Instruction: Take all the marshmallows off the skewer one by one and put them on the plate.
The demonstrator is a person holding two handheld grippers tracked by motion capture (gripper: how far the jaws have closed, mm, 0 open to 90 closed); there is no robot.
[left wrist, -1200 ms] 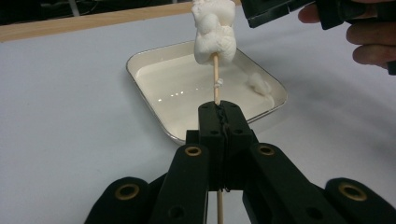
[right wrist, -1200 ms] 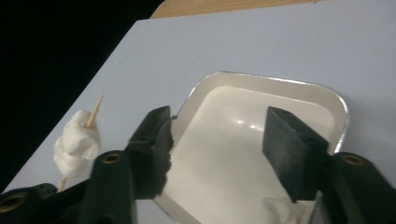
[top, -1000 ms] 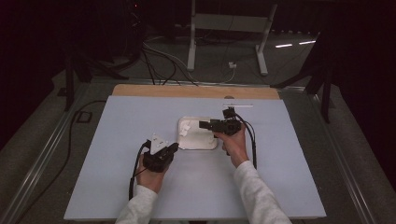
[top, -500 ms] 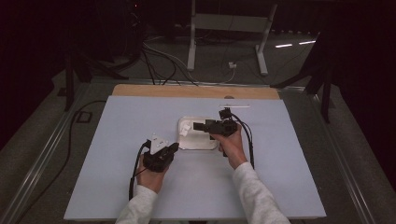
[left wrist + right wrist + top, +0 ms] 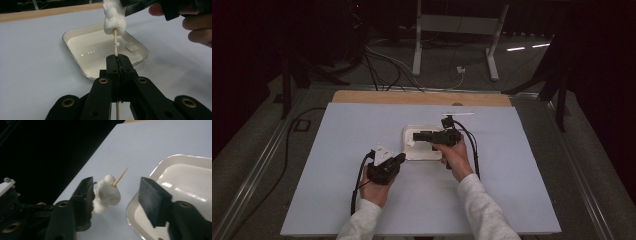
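Marshmallows are sitting on a thin wooden skewer (image 5: 115, 46), and starting at the lower left of the high view, the left gripper (image 5: 388, 167) is clamping that skewer near its lower end, jaws fully closed on it, holding it upright over the near edge of the white tray (image 5: 408, 153). In the left gripper view the marshmallow lump (image 5: 113, 17) is riding high on the stick at upper centre, with a small loose piece (image 5: 131, 47) lying in the tray below.

Moving right, the right gripper (image 5: 421, 136) is reaching in from the centre of the frame; its jaws are standing apart around the lump, one pad touching it, the other clear, and they have just been closing. The lump looks light, soft and sticky, likely to squash or smear, so I would take it gently across its sides; the skewer seems stiff but snappable. Compared with a second ago, the right gripper is pointing further left over the tray.
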